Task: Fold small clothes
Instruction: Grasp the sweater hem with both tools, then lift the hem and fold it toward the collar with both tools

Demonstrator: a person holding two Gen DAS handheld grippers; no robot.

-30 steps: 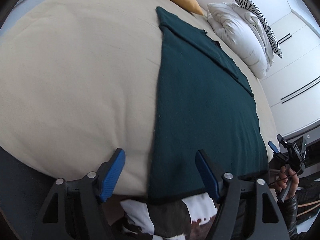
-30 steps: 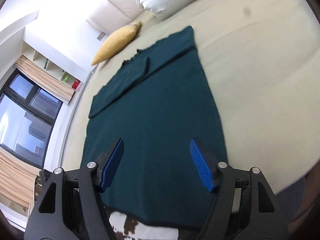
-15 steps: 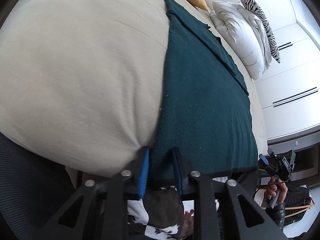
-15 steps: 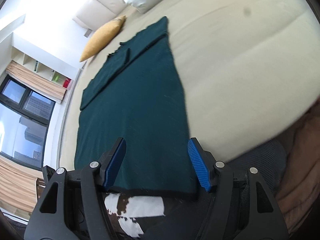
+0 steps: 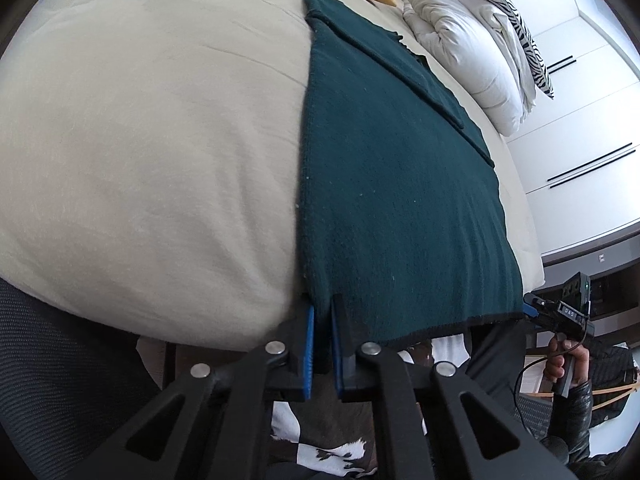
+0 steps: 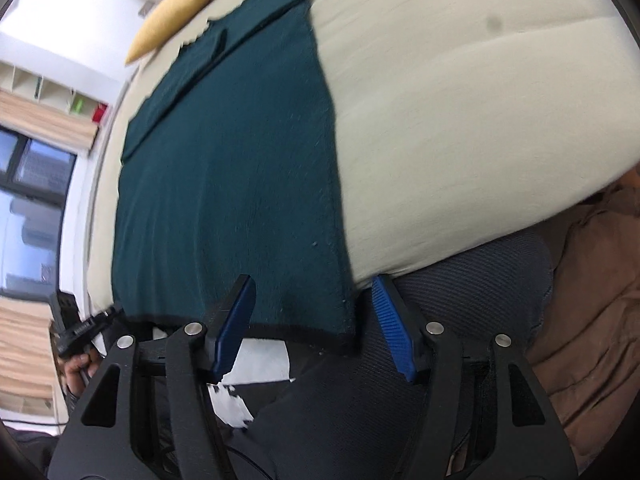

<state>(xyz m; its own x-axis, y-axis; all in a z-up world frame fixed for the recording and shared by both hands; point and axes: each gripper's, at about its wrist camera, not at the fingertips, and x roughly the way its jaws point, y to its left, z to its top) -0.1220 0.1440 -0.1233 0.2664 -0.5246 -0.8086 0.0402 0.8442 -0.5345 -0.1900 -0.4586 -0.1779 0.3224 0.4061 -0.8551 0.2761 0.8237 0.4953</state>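
Nearest in the left wrist view: left hand-held gripper (image 5: 322, 322), blue pads (image 5: 308, 344) drawn nearly together, clenched on the near left corner of the dark green cloth (image 5: 392, 208) where the black-trimmed hem hangs over the bed's edge. Below and around it, dark mesh fabric (image 5: 60, 360) and a black-and-white patterned surface (image 5: 320, 452).

Nearest in the right wrist view: right hand-held gripper (image 6: 316, 320), released, blue pads (image 6: 394, 332) spread wide, straddling the cloth's (image 6: 232, 168) near right corner; left pad over the hem, right pad just off the cloth beside its side edge. Whether either pad touches the fabric cannot be told. Somewhat blurred here.

Seen from the left wrist view at far right, the same right hand-held gripper held in a hand (image 5: 564, 364) at the hem's other end.

Further out: cloth lying flat along the beige bed (image 5: 152, 128), long side running away from the grippers, far end folded over into a narrower band. Brown padded fabric (image 6: 592, 300) to the right of the bed edge.

Farthest: mustard pillow (image 6: 176, 14) just past the cloth's far end, white duvet (image 5: 472, 52) bunched beside it with a zebra-striped cushion (image 5: 508, 12) on top, white wardrobe doors (image 5: 580, 140) behind; in the right wrist view, a window (image 6: 32, 208) with beige blinds on the left.
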